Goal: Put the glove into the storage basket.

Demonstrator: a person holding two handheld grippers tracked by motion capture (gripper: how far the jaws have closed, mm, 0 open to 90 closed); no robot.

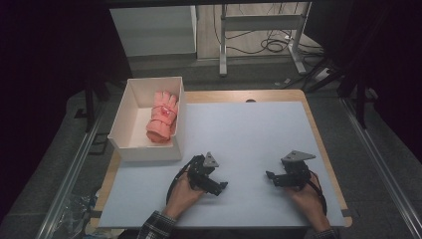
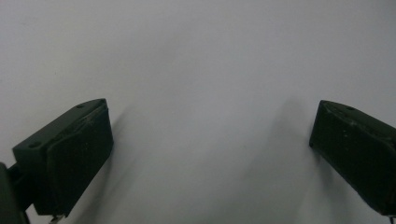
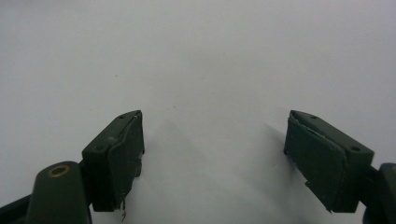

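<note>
From the high view, the bench has a pale sheet over it and wood showing at its edges. A white box sits at its far left corner. Inside the box lies a pink rolled-up bundle of cloth, maybe gloves or a towel (it is too small to be sure). It leans close to the right wall of the box. The left gripper rests low over the sheet, just in front of the box's near right corner, with a hand behind it. The right gripper sits well apart from it, on the right side, held by the other hand. Both point in toward the middle.

In the left gripper view, the left gripper has its two black jaws wide apart with nothing but plain sheet between them.

In the right gripper view, the right gripper also has its jaws spread, and nothing sits between them.

My guess is that this is a resting spot, either before the bundle is picked up or after it was put away. If it must come out next, the left gripper is nearer. It would need to lift up, go over the box wall, and come down on the bundle from above.
</note>
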